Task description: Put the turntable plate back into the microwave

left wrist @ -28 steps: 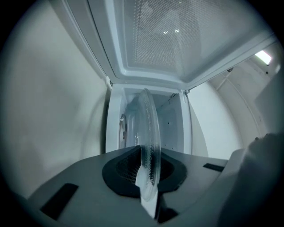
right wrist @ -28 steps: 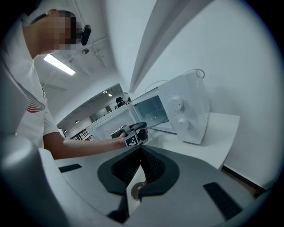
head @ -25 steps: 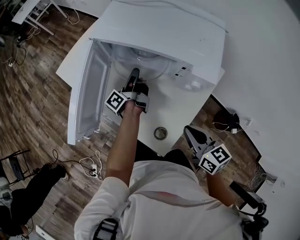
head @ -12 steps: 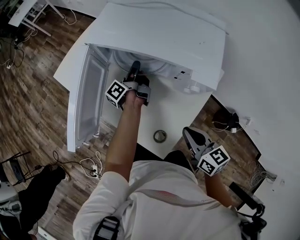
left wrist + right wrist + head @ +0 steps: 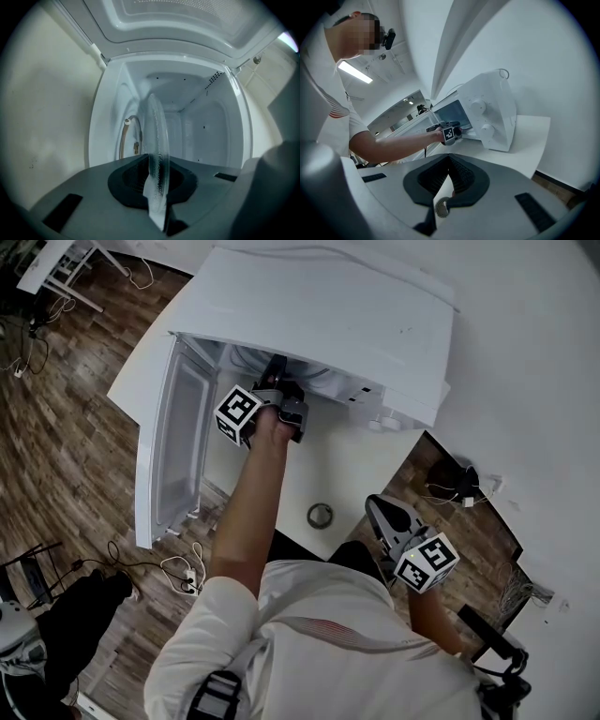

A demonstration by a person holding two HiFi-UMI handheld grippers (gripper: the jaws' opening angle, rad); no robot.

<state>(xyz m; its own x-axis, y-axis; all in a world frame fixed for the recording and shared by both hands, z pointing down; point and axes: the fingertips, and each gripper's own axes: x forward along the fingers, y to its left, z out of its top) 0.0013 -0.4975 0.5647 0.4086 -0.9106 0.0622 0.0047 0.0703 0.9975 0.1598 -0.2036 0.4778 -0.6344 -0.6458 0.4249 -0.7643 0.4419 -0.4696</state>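
While the left gripper (image 5: 158, 174) reached into the open microwave (image 5: 328, 306), its jaws were closed tight on the rim of the glass turntable plate (image 5: 157, 133), which stretched ahead of them inside the cavity. The right gripper (image 5: 449, 161) hung well behind, jaws together and empty.
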